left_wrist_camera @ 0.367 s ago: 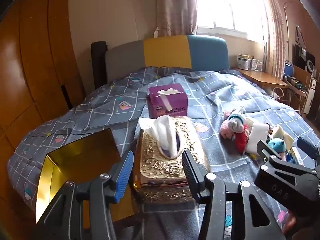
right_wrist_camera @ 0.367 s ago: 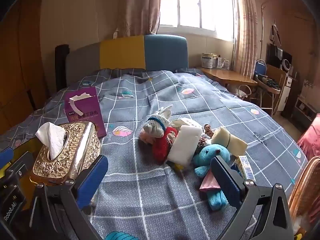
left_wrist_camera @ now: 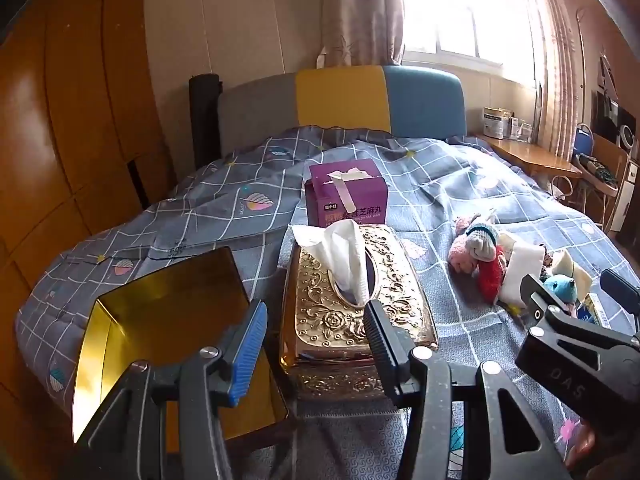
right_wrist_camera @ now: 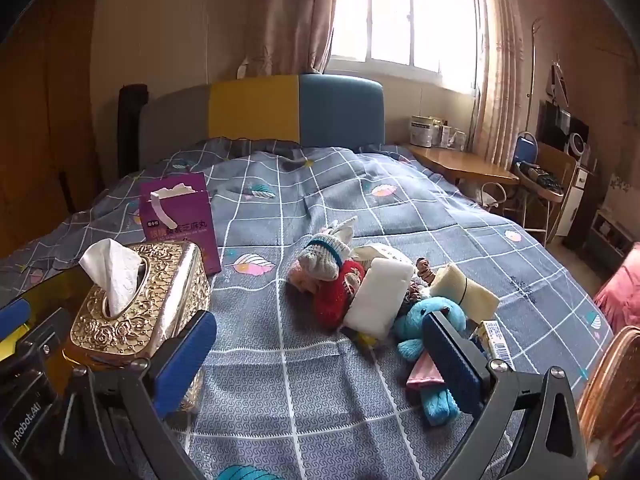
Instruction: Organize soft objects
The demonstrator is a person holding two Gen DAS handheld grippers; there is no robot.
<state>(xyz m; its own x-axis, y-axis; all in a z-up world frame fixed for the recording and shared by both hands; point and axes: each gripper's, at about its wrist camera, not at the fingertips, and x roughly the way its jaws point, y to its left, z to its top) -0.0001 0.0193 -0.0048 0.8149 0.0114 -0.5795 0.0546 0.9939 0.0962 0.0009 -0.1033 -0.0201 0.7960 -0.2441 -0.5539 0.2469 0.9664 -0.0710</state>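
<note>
Both claws empty: left claw [left_wrist_camera: 316,340] half-open, right claw [right_wrist_camera: 320,360] wide. Soft-toy pile [right_wrist_camera: 384,300] unsorted on bed [right_wrist_camera: 320,208]; open gold tin box [left_wrist_camera: 160,320] empty. Nothing done.

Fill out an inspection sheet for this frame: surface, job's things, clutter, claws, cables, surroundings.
Surface: bed under a grey checked quilt.
Job's things: pile of soft toys on the quilt, with a blue plush, a red-and-grey knitted doll and a white sponge block; open gold tin at the bed's near corner.
Clutter: gold tissue box, purple carton behind it.
Claws: left claw open, nothing between the jaws; right claw wide open, nothing between the jaws, near the toys.
Cables: nothing seen.
Surroundings: headboard, window, curtains, side desk.
</note>
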